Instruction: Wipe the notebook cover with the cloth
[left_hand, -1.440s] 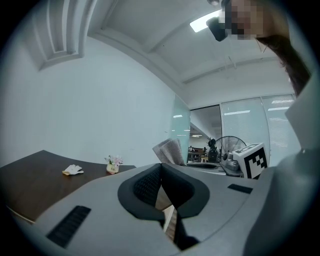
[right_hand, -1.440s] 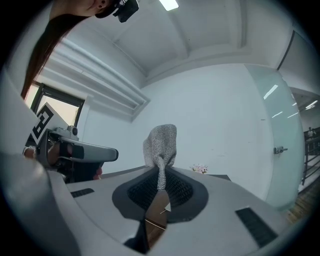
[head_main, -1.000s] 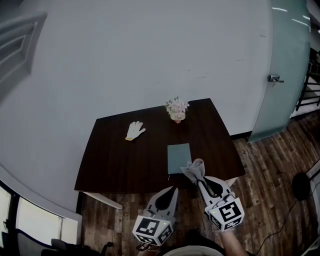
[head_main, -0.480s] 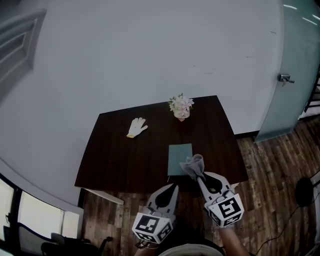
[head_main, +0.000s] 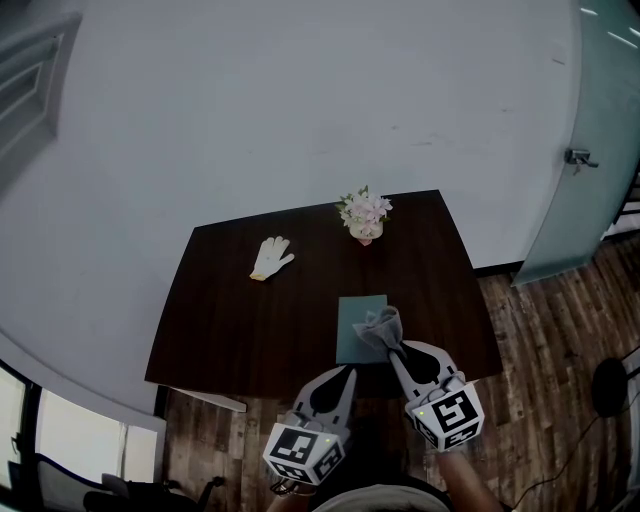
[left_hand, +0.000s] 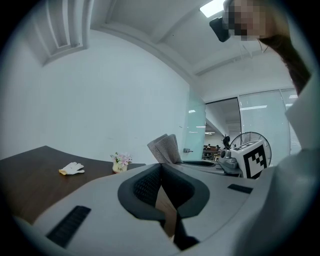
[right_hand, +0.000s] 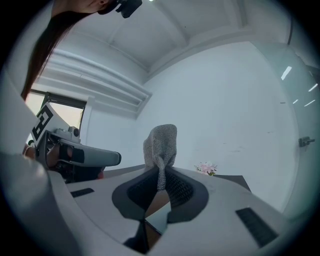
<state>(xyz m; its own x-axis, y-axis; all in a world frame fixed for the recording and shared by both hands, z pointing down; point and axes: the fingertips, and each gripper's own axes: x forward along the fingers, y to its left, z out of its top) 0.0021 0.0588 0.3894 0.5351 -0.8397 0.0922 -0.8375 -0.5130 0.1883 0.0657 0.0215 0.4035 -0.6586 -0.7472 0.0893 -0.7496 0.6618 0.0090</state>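
R hand-held gripper (head_main: 390, 346) pinches crumpled grey knit cloth (head_main: 381, 325) by flat teal notebook (head_main: 352, 318), dark tabletop's (head_main: 250, 320) 5 o'clock; L hand-held gripper (head_main: 348, 372) pressed together.

Knitted grey cloth (right_hand: 161, 145) (rough weave), dark smooth-topped wooden table (head_main: 240, 320).

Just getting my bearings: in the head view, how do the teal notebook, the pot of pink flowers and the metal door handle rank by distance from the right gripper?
1. Teal notebook: just ahead of the right gripper.
2. Pot of pink flowers: table's far edge.
3. Metal door handle: far right, beyond table.
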